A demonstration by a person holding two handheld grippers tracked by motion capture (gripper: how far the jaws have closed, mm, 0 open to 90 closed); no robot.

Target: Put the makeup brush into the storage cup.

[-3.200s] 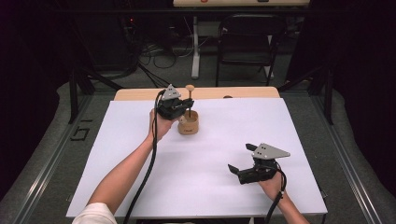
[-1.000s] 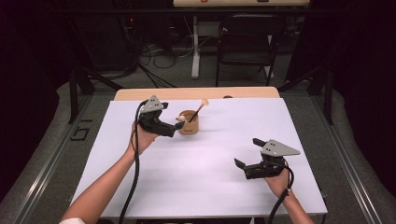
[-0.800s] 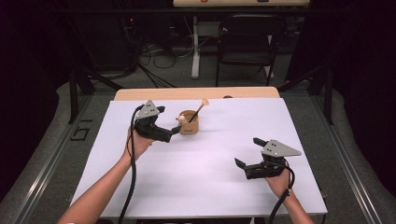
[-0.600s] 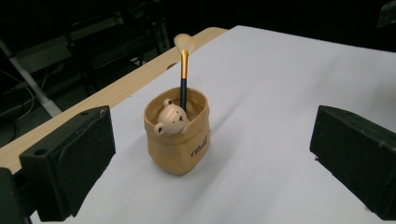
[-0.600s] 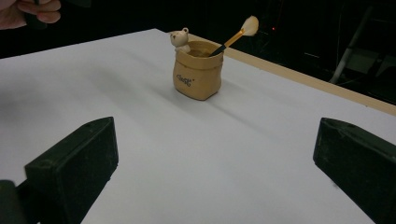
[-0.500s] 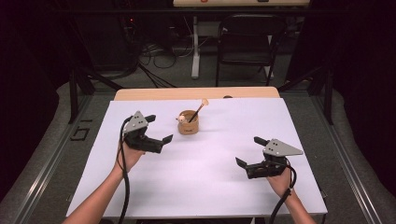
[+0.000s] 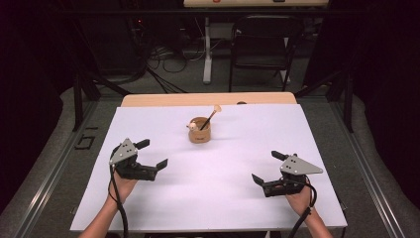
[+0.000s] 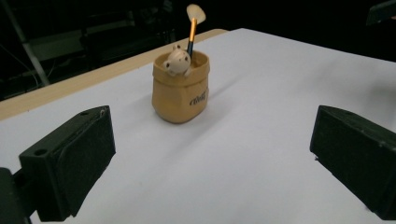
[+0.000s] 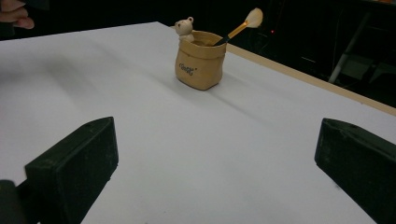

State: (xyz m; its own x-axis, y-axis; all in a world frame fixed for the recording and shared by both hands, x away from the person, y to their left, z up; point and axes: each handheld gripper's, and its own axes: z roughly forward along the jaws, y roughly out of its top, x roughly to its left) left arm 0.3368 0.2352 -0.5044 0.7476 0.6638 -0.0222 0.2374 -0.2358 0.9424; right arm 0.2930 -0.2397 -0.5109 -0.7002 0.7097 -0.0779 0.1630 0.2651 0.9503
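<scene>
You are holding your left gripper [image 7: 149, 154] over the near left part of the white table [image 7: 228, 198], its two blocky black jaws standing wide apart and gripping nothing. Your right gripper [image 7: 265, 167] is hovering over the near right part of the table, and its jaws are gaping just as wide, also empty. Both grippers are sitting well apart from the pot.

The tan pot [image 7: 200, 131] is standing upright near the middle of the table, toward the far edge, between the two grippers. It is shaped like a soft little sack, with a crinkled, rolled-looking rim and a smooth matte skin. In the left gripper view the pot [image 8: 180, 91] is showing dark cursive writing on its front, too small to read for sure.

A small cream bear figure [image 8: 177, 61] is peeking over the pot's rim, its round ears and snout plain to see. A brush [image 9: 238, 27] is leaning inside the pot, tilted, with a dark lower handle, an orange-gold band and a pale, fluffy, rounded tip pointing up and out.

The tabletop is looking smooth and flat, with a light wooden strip [image 7: 208, 99] running along its far edge.
</scene>
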